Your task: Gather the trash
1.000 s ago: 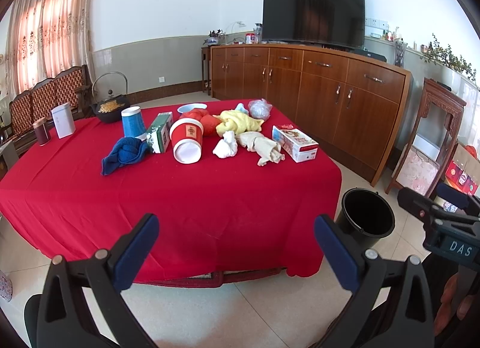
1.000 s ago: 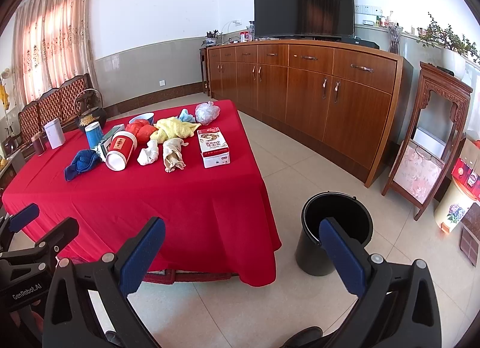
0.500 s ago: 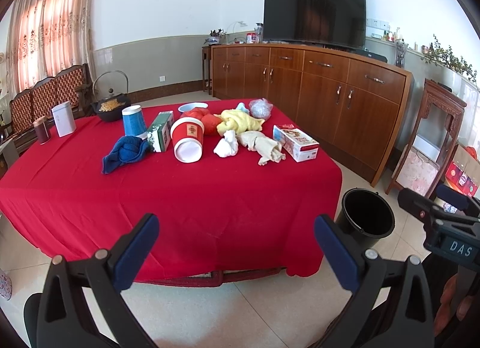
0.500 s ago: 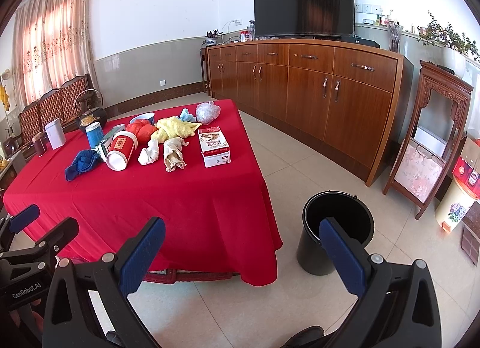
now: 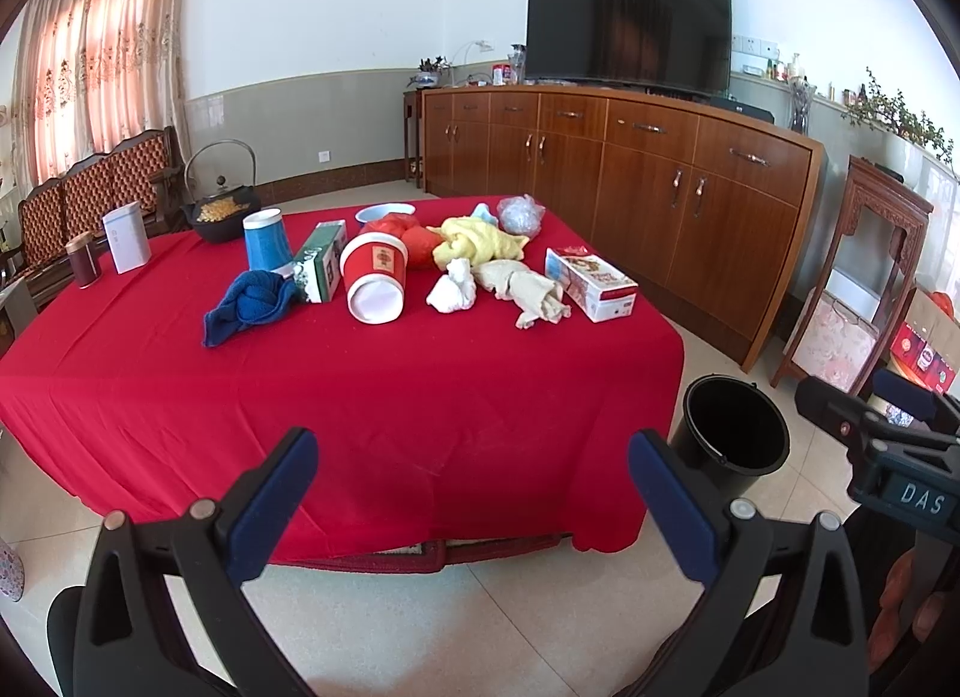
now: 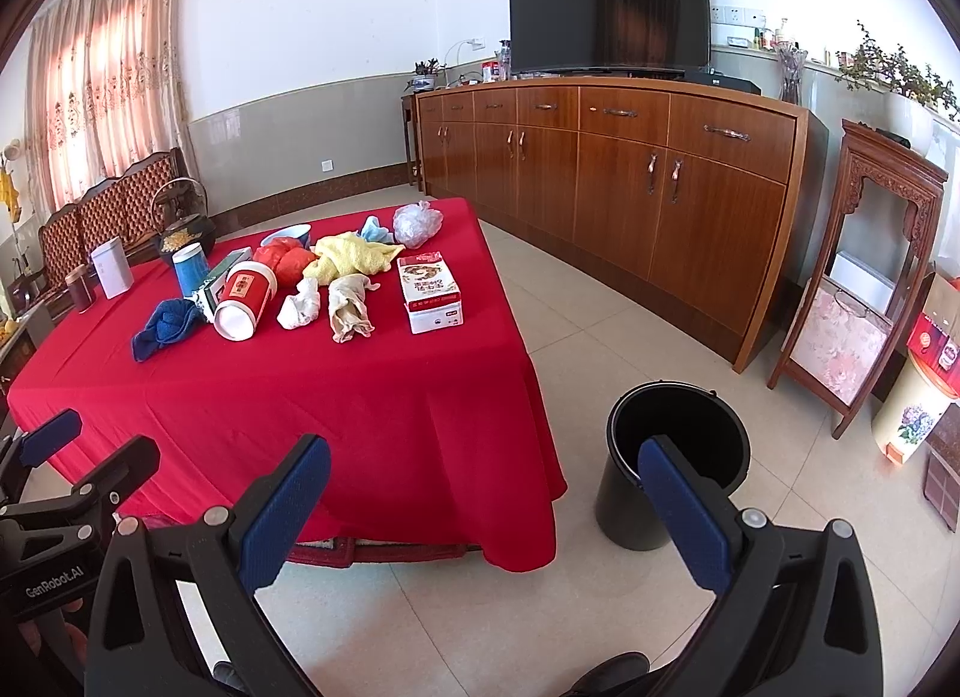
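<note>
1. The left tool (image 5: 474, 481) is spread wide with nothing between its blue pads (image 5: 273, 493); it sits low, short of the near edge of the tabletop (image 5: 360, 397), which is draped in a red cloth.
2. The right tool (image 6: 486, 487) is likewise wide open and holds nothing, off the tabletop's near right corner, with its right pad (image 6: 684, 499) in front of the black bucket (image 6: 678, 457) on the floor.
3. The bucket stands upright on the tiles just beside that corner, and its inside looks dark.
4. The trash lies well ahead of both tools, toward the far half of the tabletop.
5. Nearest in that cluster are a red paper cup (image 5: 373, 277) lying on its side, a white crumpled tissue (image 5: 453, 292) and a beige rag (image 5: 528, 292).
6. A blue cloth (image 5: 249, 304) lies left of the cup, with a green carton (image 5: 321, 262) between them and a blue cup (image 5: 267, 238) behind.
7. A small printed box (image 5: 591, 283) lies at the right end, near the tabletop's right edge.
8. Behind these lie a yellow cloth (image 5: 474, 241), a red bag (image 5: 414, 238) and a clear crumpled bag (image 5: 522, 214).
</note>
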The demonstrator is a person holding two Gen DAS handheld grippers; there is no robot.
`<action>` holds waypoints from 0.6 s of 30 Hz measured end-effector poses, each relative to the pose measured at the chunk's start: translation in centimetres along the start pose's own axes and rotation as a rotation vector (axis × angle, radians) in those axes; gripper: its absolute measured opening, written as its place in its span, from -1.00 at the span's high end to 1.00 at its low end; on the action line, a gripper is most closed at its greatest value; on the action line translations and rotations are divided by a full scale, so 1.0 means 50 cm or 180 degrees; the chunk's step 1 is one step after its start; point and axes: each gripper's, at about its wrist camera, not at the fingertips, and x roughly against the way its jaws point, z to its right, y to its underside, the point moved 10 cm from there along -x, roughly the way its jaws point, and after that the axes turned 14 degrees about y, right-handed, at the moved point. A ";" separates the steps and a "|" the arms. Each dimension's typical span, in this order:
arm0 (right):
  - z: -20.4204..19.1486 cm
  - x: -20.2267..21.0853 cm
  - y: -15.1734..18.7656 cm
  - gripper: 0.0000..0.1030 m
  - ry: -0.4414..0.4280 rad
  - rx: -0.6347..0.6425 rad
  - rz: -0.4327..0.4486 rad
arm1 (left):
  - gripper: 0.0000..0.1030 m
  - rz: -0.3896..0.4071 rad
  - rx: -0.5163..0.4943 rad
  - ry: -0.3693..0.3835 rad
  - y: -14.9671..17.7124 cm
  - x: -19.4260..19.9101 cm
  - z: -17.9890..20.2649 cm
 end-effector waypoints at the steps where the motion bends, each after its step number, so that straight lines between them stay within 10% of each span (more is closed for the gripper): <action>1: 0.000 -0.002 -0.005 -1.00 -0.0020 -0.0001 -0.0009 | -1.00 0.0001 0.0000 -0.0002 0.000 0.000 0.000; 18: 0.007 -0.056 -0.031 -1.00 -0.0236 0.0026 -0.0046 | -1.00 -0.0083 0.0343 0.0059 -0.008 -0.033 -0.069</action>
